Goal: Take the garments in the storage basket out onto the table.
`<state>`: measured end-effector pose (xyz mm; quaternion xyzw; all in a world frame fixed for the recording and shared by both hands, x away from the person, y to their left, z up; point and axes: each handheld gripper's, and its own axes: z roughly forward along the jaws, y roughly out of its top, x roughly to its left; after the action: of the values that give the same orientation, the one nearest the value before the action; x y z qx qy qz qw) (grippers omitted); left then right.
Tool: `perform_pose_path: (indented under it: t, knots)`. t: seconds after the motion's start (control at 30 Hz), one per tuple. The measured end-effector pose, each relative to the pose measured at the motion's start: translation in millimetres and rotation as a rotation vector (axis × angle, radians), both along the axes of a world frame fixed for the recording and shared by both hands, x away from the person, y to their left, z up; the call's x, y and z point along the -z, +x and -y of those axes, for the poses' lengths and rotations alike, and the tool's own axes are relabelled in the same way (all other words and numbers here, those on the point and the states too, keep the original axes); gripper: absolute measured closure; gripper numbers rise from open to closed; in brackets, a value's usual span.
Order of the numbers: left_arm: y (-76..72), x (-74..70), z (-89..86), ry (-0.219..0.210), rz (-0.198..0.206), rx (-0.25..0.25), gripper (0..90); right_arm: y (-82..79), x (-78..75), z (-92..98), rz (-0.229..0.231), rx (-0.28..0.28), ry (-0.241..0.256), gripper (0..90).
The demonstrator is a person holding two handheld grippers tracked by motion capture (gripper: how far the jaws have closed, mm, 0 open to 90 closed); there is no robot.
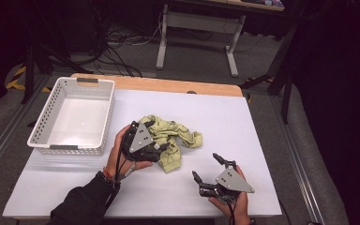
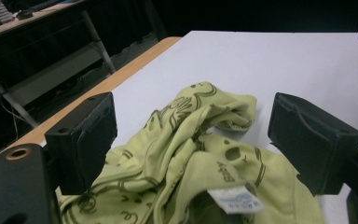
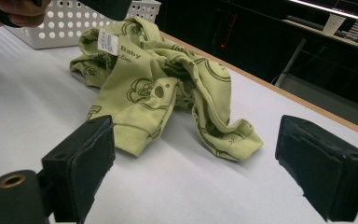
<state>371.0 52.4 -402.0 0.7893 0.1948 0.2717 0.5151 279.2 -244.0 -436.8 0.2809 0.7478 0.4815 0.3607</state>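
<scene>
While crumpled in a heap near the middle of the white table (image 1: 243,136), small yellow-green baby garment (image 1: 171,140) with dark printed figures and a white label, not yet lifted or spread. Left gripper (image 1: 161,149) low over the garment's near-left edge, jaws wide apart on either side of the cloth, nothing clamped. Right gripper (image 1: 207,167) hovering over bare tabletop just beside the garment, toward the person, jaws also spread wide and empty. White perforated basket (image 1: 70,117) standing empty at the table's far-left corner, well apart from the cloth. By this look, work barely begun: grasping, and perhaps moving to the basket, all left to do. Wooden strip along the far table edge; beyond, a dim room with grey floor, trailing cables and desk legs.
</scene>
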Motion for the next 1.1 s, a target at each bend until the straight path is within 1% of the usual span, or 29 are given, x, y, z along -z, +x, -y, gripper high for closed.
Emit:
perform_pose_path:
  t: [0.1,0.2,0.23,0.3,0.33,0.47,0.53,0.57,0.6,0.7,0.87,0.97,1.03,1.07,1.1]
  knots:
    - [-5.3,2.1,-3.6,0.023,0.007,0.001,16.2,-0.5,0.0,0.8,-0.001,0.0,0.005,12.9]
    - [-10.3,2.7,-6.8,0.024,0.01,0.008,16.0,0.3,0.5,2.1,-0.005,0.003,0.005,12.8]
    - [-11.9,2.7,-8.2,0.034,0.017,0.013,15.9,0.3,0.6,2.2,-0.005,0.004,0.007,12.8]
    - [-13.2,3.2,-9.0,0.032,0.019,0.014,15.6,-0.1,0.6,1.7,-0.005,0.004,0.005,12.8]
    - [-14.9,4.1,-9.7,0.025,0.015,0.013,15.6,-0.1,0.6,1.7,-0.005,0.004,0.005,12.8]
    - [-20.4,4.8,-13.7,0.039,0.024,0.017,15.3,-0.4,1.3,1.1,-0.007,0.006,0.001,12.8]
    - [-21.6,4.7,-16.7,0.039,0.026,0.021,14.7,-0.2,1.2,1.1,-0.007,0.005,0.0,12.9]
    - [-22.8,5.8,-18.3,0.024,0.014,0.019,14.7,-0.2,1.2,1.1,-0.007,0.004,0.0,12.8]
    - [-23.4,6.9,-20.3,0.022,0.006,0.022,14.7,-0.4,1.2,1.1,-0.007,0.003,0.0,12.8]
    - [-27.6,10.7,-25.0,0.034,0.004,0.023,14.5,-1.3,0.8,1.2,-0.002,-0.002,-0.002,12.8]
    - [-33.8,12.1,-31.2,0.048,0.013,0.021,14.5,-1.6,0.8,1.0,0.0,-0.003,-0.005,12.8]
    - [-36.2,12.6,-33.5,0.037,0.002,0.031,14.4,-1.7,0.4,0.5,0.002,-0.006,-0.008,12.7]
    - [-38.0,12.7,-35.2,0.043,0.003,0.03,14.2,-1.3,0.6,-0.1,0.0,-0.008,-0.01,12.6]
    - [-38.9,13.1,-35.7,0.034,-0.001,0.031,14.2,-1.2,0.7,-0.2,0.0,-0.01,-0.011,12.6]
    - [-39.4,12.9,-37.0,0.044,0.003,0.031,14.2,-1.1,0.7,-0.3,-0.001,-0.011,-0.01,12.6]
